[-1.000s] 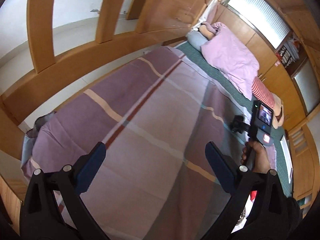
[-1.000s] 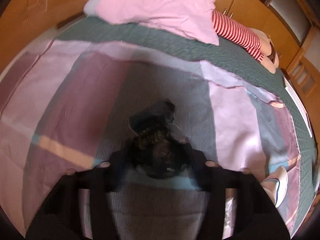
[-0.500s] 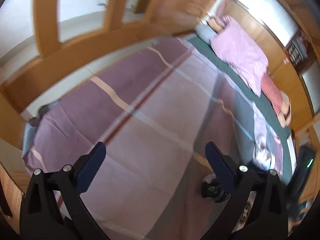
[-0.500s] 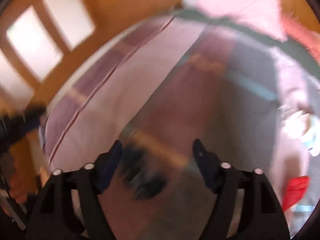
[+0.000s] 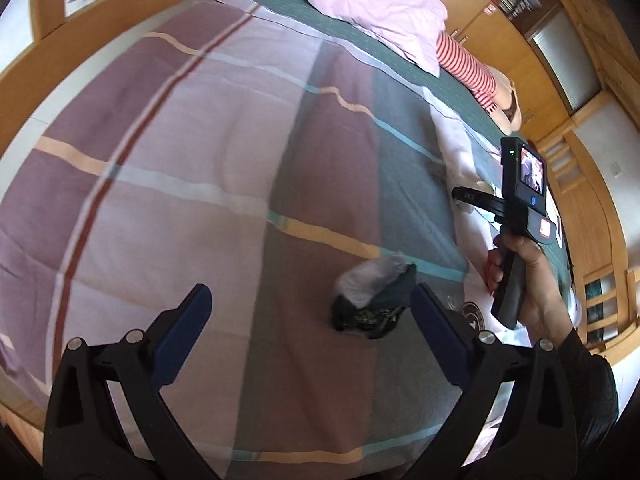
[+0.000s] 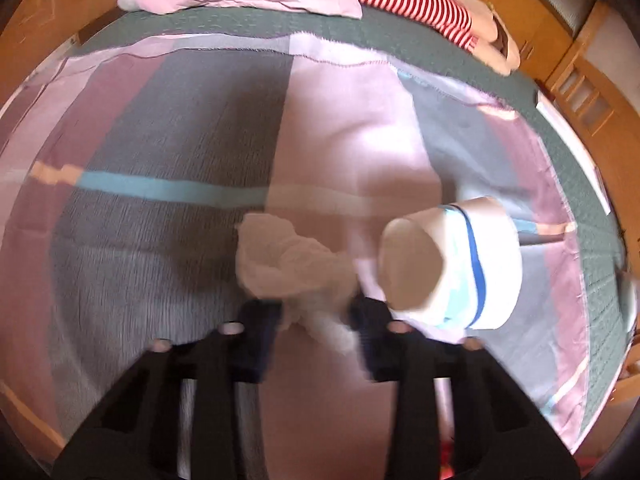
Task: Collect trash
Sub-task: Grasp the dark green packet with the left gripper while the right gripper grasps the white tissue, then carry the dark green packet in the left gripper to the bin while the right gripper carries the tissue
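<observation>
A dark crumpled wad with a grey-white scrap on top point(image 5: 372, 300) lies on the striped blanket point(image 5: 200, 160), just inside the right finger of my open, empty left gripper point(image 5: 310, 304). In the right wrist view a crumpled white tissue point(image 6: 288, 260) lies on the blanket with its tail between the fingers of my right gripper point(image 6: 314, 320). Those jaws are closing and both pads touch the tissue. A white paper cup with a blue band point(image 6: 448, 264) lies on its side just right of it. The left wrist view shows the right gripper point(image 5: 464, 194) held by a hand point(image 5: 520, 264).
A pink pillow point(image 5: 380, 12) and a red-and-white striped thing point(image 5: 464, 64) lie at the head of the bed on a green cover point(image 6: 400, 40). A wooden bed rail point(image 5: 80, 52) runs along the left. White plastic with a round print point(image 5: 472, 316) lies beside the dark wad.
My right gripper opened, left the dark wad on the blanket, swung over to the white tissue and narrowed onto it. My left gripper tilted down toward the wad and stays open.
</observation>
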`<state>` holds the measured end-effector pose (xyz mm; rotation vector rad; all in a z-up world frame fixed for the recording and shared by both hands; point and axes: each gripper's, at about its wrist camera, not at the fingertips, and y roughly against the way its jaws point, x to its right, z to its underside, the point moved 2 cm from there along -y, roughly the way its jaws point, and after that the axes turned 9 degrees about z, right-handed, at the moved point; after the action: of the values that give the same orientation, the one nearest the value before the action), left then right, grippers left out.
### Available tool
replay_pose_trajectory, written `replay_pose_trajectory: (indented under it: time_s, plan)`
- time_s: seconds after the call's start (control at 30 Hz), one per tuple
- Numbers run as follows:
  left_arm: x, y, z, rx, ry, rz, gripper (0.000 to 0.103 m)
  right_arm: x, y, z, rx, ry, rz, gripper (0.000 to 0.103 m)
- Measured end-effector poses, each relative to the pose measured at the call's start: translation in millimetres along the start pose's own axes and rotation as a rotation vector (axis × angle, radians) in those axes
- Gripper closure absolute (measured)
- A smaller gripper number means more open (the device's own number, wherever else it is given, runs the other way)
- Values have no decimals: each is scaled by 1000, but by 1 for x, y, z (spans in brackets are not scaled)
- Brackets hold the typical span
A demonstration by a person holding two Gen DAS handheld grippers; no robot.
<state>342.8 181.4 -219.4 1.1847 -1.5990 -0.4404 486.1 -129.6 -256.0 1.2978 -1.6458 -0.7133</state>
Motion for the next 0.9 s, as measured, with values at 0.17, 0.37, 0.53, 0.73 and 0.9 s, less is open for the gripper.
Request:
replay_pose_trajectory:
  time_s: [0.17,0.37,0.53,0.73,0.9]
  plan:
    - [17,-20,3,-37,-71,30,4,3,53,25,51,-13,-147,75]
    - [55,-64,21,-96,-272,-8,4,9,136,71,116,13,-283,75]
    - [64,-90,38,-109,-401,-108,38,21,191,124,192,50,-277,75]
    - [83,-61,40,25,-461,-114,44,52,223,169,269,13,-219,75]
    - [107,-6,59,201,-561,-161,44,67,249,197,311,-18,-172,75]
